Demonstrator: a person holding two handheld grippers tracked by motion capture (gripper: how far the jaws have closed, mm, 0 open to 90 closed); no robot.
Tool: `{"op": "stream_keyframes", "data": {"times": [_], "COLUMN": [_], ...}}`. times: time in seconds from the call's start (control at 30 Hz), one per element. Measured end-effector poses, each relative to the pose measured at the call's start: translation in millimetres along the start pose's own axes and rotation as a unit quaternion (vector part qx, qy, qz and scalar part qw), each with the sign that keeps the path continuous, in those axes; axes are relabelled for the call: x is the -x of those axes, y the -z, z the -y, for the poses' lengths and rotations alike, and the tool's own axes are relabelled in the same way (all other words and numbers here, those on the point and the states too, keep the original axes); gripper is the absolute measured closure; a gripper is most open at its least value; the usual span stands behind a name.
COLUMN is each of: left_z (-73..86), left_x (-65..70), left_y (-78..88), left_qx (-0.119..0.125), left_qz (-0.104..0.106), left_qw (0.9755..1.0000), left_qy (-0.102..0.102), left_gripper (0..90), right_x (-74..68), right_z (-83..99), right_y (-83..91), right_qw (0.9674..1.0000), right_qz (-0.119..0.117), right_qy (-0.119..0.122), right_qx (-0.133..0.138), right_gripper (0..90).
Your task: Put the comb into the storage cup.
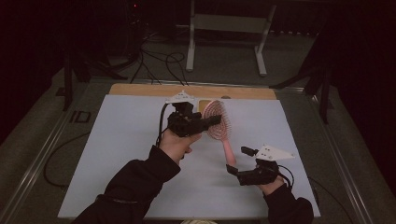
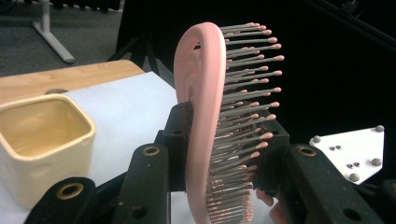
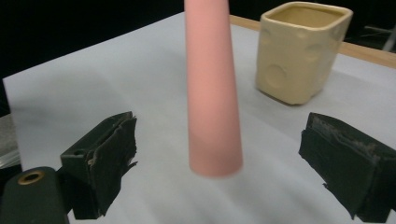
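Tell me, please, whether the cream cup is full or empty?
Empty: the left gripper view looks into the cream cup and shows bare inner walls and floor, nothing inside.

left gripper [image 1: 215,120]: raised, jaws clamped | right gripper [image 1: 239,161]: low, jaws spread apart

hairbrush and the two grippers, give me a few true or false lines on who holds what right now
1. The left gripper is clamped on the pink hairbrush at its bristled head. True.
2. The right gripper is shut on the brush handle. False: its jaws stand open on either side of the handle end, apart from it.
3. The brush lies flat on the white sheet. False: it is held up off the sheet.
4. A cream square cup stands upright on the sheet. True.
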State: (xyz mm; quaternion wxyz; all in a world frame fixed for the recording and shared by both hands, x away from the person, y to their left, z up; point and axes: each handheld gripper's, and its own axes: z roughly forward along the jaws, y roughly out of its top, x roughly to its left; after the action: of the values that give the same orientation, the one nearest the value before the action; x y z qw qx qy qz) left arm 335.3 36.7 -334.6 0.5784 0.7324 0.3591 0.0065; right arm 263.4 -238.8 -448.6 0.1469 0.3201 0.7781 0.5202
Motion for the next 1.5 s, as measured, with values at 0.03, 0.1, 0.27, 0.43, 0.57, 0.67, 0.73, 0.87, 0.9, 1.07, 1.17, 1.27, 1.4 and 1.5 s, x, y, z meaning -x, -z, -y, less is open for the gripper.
{"op": "stream_keyframes", "data": {"times": [0.03,0.1,0.27,0.43,0.57,0.67,0.73,0.87,0.9,1.07,1.17,1.27,1.4,1.5], "left_z": [-1.3,-3.9,-10.6,-19.9,-29.5,-37.3,-42.8,-53.2,-55.8,-66.9,-72.8,-77.2,-81.0,-82.9], "left_x": [-0.9,-2.0,-6.6,-13.5,-18.1,-20.2,-21.3,-24.4,-25.0,-30.7,-34.4,-38.0,-43.9,-48.1], "left_y": [0.6,1.6,3.7,6.2,8.5,10.8,12.2,14.1,14.2,13.9,13.6,12.4,11.4,11.1], "left_qx": [0.001,0.004,0.009,0.018,0.025,0.033,0.039,0.054,0.056,0.062,0.067,0.069,0.075,0.079], "left_qz": [-0.001,-0.004,-0.013,-0.026,-0.033,-0.039,-0.042,-0.048,-0.051,-0.063,-0.070,-0.079,-0.090,-0.096], "left_qw": [1.0000,1.0000,0.9999,0.9995,0.9991,0.9986,0.9983,0.9973,0.9970,0.9960,0.9952,0.9943,0.9930,0.9921], "left_qy": [-0.002,-0.002,-0.004,-0.006,-0.009,-0.013,-0.014,-0.014,-0.015,-0.016,-0.015,-0.017,-0.014,-0.014], "left_gripper": [65.9,65.9,66.0,66.1,66.0,66.1,66.0,66.0,66.1,66.0,66.1,66.1,66.0,66.1], "right_x": [0.6,2.1,5.1,5.9,6.4,6.9,7.4,9.2,9.5,9.8,10.5,10.7,10.6,11.2], "right_z": [1.0,2.6,4.5,8.2,9.9,11.5,13.0,15.4,15.9,16.3,16.1,16.1,15.3,14.8], "right_y": [0.3,1.7,5.2,7.1,8.6,9.8,10.8,11.6,11.7,12.3,13.0,13.1,14.6,16.0], "right_qw": [1.0000,1.0000,1.0000,0.9999,0.9997,0.9996,0.9996,0.9997,0.9997,0.9997,0.9996,0.9997,0.9996,0.9995], "right_qz": [0.000,-0.003,-0.002,-0.001,-0.005,-0.006,-0.008,-0.013,-0.015,-0.016,-0.016,-0.013,-0.009,-0.007], "right_qy": [0.002,0.005,0.003,0.011,0.020,0.022,0.022,0.018,0.017,0.015,0.013,0.013,0.016,0.017], "right_qx": [-0.001,0.001,0.007,0.011,0.011,0.014,0.016,0.013,0.012,0.014,0.017,0.017,0.022,0.026], "right_gripper": [9.5,9.6,9.6,9.6,10.0,10.0,10.1,11.6,11.6,11.6,11.3,11.0,11.0,11.0]}}
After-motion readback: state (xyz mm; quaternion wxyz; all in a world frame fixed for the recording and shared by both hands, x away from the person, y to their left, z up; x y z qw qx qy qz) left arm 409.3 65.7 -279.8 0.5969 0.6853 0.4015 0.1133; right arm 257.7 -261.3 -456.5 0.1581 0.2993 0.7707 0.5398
